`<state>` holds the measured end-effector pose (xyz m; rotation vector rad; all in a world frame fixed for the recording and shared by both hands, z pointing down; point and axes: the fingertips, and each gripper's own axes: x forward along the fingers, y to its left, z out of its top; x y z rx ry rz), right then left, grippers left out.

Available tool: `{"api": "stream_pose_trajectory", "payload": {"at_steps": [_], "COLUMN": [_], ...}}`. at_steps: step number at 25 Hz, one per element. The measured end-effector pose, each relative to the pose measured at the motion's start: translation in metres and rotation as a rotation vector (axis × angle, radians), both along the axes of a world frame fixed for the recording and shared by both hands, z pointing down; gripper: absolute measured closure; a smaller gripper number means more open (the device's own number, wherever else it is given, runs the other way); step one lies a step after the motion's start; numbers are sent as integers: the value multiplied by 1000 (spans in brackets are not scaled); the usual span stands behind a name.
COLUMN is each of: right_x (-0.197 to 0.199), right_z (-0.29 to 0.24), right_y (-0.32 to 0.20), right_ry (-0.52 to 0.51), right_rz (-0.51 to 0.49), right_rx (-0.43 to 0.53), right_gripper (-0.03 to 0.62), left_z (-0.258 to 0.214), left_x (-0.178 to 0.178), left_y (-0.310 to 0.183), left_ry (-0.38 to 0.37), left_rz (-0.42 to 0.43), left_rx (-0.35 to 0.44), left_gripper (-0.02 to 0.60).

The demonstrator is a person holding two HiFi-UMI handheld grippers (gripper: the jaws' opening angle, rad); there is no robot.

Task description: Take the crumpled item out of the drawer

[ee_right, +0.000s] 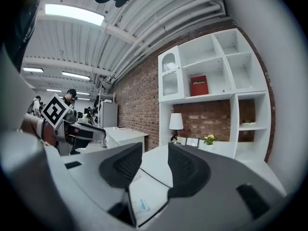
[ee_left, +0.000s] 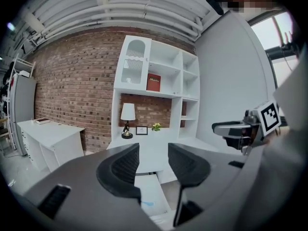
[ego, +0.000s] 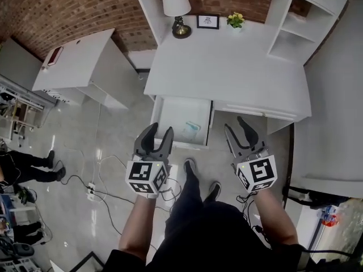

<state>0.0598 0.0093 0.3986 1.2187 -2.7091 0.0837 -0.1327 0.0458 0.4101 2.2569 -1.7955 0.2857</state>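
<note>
A white drawer [ego: 170, 107] stands pulled out from under the white desk [ego: 227, 72]. Inside it, near the right front, lies a pale crumpled item [ego: 191, 130] with blue marks; the same crumpled item [ee_left: 147, 203] shows in the left gripper view and the crumpled item [ee_right: 142, 206] in the right gripper view. My left gripper [ego: 161, 136] hovers open over the drawer's front left edge, holding nothing. My right gripper [ego: 239, 127] is open too, to the right of the drawer at the desk's front edge. Both stay above and short of the item.
On the desk's back stand a lamp [ego: 177, 7], a small framed picture [ego: 207, 21] and a yellow potted plant [ego: 235, 20]. White shelves [ego: 295, 21] rise at the right. A second white desk [ego: 79, 61] is at the left. Cables [ego: 96, 188] lie on the floor.
</note>
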Motion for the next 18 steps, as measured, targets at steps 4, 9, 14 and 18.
{"api": "stream_pose_trajectory", "payload": {"at_steps": [4, 9, 14, 18], "right_x": [-10, -27, -43, -43], "right_z": [6, 33, 59, 73], "right_y": [-32, -80, -110, -122], "right_ry": [57, 85, 93, 111], "right_rz": [26, 77, 132, 186], "right_rx": [3, -75, -164, -207], "right_gripper": [430, 430, 430, 430], "left_z": [27, 74, 124, 167], "left_x": [-14, -40, -51, -52], "left_y": [-39, -90, -125, -136], "left_ry": [-33, 35, 54, 55], "left_rz": [51, 104, 208, 277], "left_rx": [-47, -149, -264, -360], "left_gripper": [399, 399, 399, 399]}}
